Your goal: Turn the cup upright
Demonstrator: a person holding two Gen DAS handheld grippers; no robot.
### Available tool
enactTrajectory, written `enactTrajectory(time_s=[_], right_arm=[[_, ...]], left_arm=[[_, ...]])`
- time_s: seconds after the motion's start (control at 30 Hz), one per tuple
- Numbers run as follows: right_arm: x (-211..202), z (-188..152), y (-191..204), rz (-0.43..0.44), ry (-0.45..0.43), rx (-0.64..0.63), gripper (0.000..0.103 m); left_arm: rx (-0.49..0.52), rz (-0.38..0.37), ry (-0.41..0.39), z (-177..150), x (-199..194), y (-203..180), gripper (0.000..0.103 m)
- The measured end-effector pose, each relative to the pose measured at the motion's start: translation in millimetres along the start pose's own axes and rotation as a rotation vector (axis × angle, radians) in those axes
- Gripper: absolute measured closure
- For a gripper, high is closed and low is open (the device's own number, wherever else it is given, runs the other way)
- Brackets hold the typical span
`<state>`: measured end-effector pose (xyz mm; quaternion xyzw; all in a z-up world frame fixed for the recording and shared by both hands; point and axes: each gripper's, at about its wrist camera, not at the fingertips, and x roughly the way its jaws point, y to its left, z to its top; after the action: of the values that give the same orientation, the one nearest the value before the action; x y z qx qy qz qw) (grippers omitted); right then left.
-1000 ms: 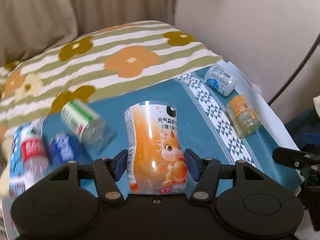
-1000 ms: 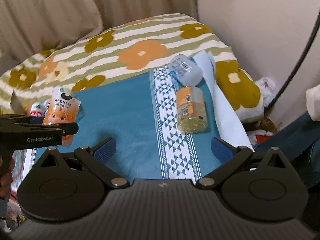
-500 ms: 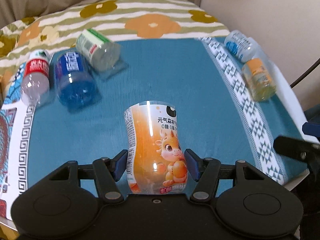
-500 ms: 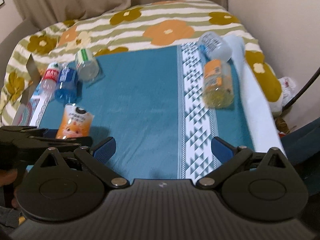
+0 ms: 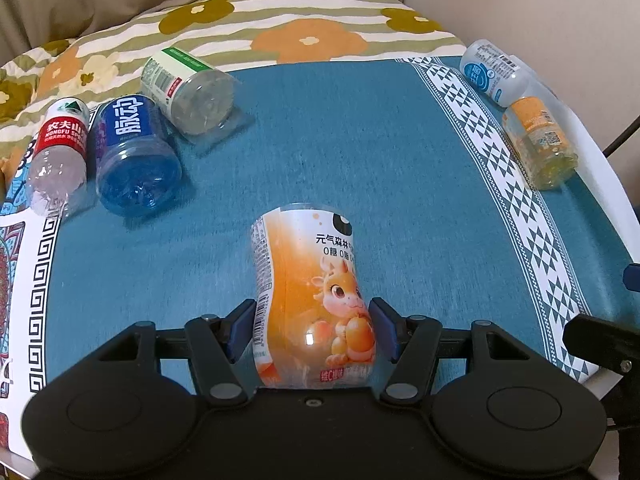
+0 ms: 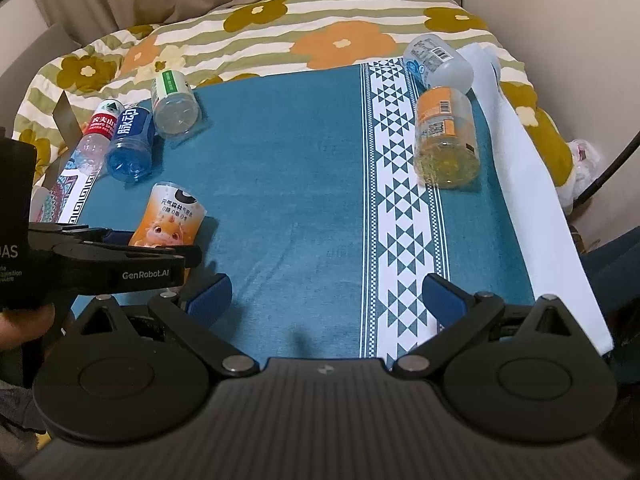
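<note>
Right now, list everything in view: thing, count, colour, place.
orange cartoon cup: 1, orange and white, near left, between the left gripper's pads.
red-label bottle: 1, clear, lying far left.
blue bottle: 1, blue, lying beside it.
green-label cup: 1, clear, lying far left.
white-label bottle: 1, clear, lying far right.
orange-label jar: 1, yellowish, lying right.
teal cloth: 1, teal with white pattern, under all.
flowered blanket: 1, striped, behind.
left hand-held gripper: black, shut on cup.
right hand-held gripper: black, open, empty.
</note>
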<state>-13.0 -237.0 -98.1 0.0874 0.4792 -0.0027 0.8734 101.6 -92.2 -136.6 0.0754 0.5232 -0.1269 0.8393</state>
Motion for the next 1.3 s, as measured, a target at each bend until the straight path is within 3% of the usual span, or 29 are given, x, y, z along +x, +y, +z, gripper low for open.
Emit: enactTrajectory(time_s=[0.03,0.1,0.13,0.6,0.77,0.93,1.1,1.3], right_arm=[[-0.6,-0.2,-0.8,0.0,-0.001,0.0,0.0],[-1.4,0.0,-1.1,0.002,-0.004,0.001,0.0],[-1.8,0.0,-1.7,0.003,-0.005,0.002,0.0],[-13.6,-0.3,-10.1,-0.001,-0.03,0.011,0.0],[-24.9,9.7,-11.8,0.001,-0.039,-0.006,0.0],[-39.0,38.2,-2.3,0.033,-0.05,-0.04,0.0],[-26.7,69.7,24.8,0.114,0.037,-0.058,0.0],[21.0,93.7,71.2,0.17,0.194,-0.039,0.0]], left_arm=[[0.003,0.004,0.003,0.7,0.3,-0.7,0.031],[0.011,0.016,-0.004,0.9,-0.9,-1.8,0.011],[0.013,0.021,-0.013,1.3,-2.1,-2.2,0.01],[-0.005,0.014,-0.054,1.8,-17.2,-9.3,0.008],[-0.038,0.031,-0.104,-1.3,-48.2,-6.0,0.0],[-0.074,0.072,-0.143,-12.0,-85.1,9.0,0.0],[-0.094,0.054,-0.143,-30.3,-102.4,39.4,0.0],[-0.108,0.03,-0.15,-46.1,-109.4,81.8,0.0]])
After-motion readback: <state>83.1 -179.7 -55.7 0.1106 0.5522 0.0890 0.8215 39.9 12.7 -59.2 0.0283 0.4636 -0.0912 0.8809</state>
